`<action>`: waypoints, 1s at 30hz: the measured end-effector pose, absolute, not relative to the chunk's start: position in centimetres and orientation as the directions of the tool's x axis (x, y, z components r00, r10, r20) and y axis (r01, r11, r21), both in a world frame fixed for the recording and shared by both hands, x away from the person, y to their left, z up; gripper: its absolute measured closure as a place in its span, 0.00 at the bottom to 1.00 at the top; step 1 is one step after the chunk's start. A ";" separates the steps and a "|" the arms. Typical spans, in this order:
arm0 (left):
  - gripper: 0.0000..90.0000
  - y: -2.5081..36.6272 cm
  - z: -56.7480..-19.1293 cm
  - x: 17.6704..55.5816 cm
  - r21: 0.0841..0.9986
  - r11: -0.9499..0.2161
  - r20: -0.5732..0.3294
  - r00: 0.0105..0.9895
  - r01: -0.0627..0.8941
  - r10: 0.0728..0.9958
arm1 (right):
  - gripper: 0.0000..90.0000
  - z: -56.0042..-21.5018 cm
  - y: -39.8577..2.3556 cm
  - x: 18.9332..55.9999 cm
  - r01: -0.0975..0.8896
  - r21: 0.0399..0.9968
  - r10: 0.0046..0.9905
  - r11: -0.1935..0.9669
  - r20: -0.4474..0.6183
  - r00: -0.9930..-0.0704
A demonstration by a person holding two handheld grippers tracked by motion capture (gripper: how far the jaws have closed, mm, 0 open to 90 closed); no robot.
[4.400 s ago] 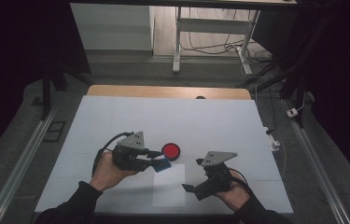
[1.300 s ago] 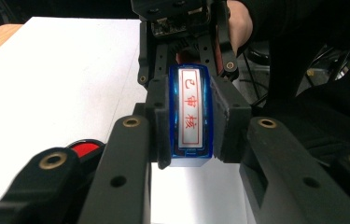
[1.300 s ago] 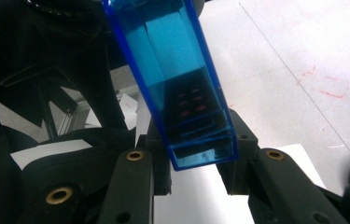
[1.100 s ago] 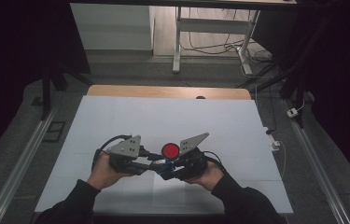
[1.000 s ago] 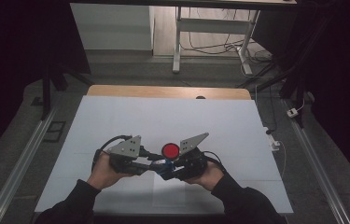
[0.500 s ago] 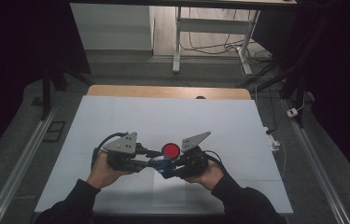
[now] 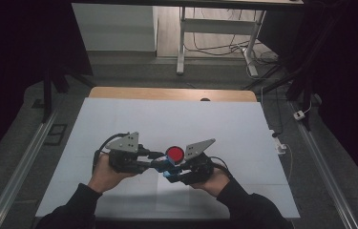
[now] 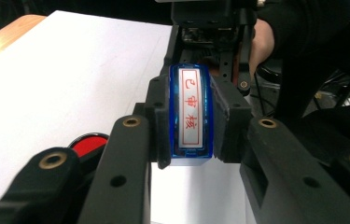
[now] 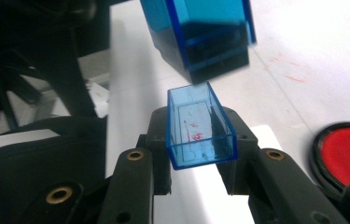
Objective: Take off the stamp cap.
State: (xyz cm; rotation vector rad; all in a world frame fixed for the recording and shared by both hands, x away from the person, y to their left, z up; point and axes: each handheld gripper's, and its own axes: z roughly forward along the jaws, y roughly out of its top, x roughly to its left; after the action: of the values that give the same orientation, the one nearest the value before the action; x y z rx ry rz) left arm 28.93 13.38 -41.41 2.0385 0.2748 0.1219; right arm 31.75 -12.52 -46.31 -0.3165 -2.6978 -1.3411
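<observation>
Two grippers meet tip to tip near the front middle of the table.

On the table (image 7: 119,119), the left gripper (image 7: 153,161) comes in from the left and the right gripper (image 7: 172,172) from the right, their tips just beside each other. The round pad (image 7: 175,153) lies on the table just behind that meeting point. In the left gripper view, the stamp (image 8: 190,114) sits between the jaws, with the right gripper directly beyond it. In the right gripper view, the cap (image 9: 199,126) sits between the jaws, apart from the stamp ahead of it, and the round pad lies to the right.
</observation>
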 end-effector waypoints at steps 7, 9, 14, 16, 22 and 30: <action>0.79 13.5 -41.3 28.9 0.877 -0.453 -0.028 0.959 0.159 0.282 | 0.77 -46.1 -13.2 31.3 0.247 0.770 0.183 0.588 0.171 -0.968; 0.79 13.5 -41.4 29.0 0.875 -0.456 -0.027 0.958 0.161 0.287 | 0.77 -46.1 -13.4 31.2 0.250 0.766 0.201 0.592 0.160 -0.967; 0.78 13.4 -41.6 29.1 0.868 -0.467 -0.020 0.951 0.170 0.309 | 0.77 -45.9 -14.2 30.9 0.257 0.766 0.224 0.589 0.151 -0.963; 0.78 13.3 -41.7 29.1 0.866 -0.470 -0.019 0.950 0.173 0.313 | 0.77 -45.8 -14.5 30.7 0.247 0.772 0.227 0.586 0.136 -0.964; 0.78 13.2 -41.9 29.3 0.856 -0.478 -0.031 0.943 0.196 0.330 | 0.77 -45.4 -15.3 30.0 0.232 0.782 0.269 0.578 0.085 -0.959; 0.78 13.0 -42.0 29.4 0.842 -0.482 -0.061 0.932 0.240 0.357 | 0.77 -44.9 -16.4 29.3 0.248 0.794 0.301 0.555 0.087 -0.950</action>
State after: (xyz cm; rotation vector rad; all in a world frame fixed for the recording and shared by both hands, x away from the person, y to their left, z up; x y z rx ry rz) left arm 29.45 13.00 -42.03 2.0969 0.4248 0.1499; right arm 29.32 -16.36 -44.91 -0.4982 -2.8216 -1.4264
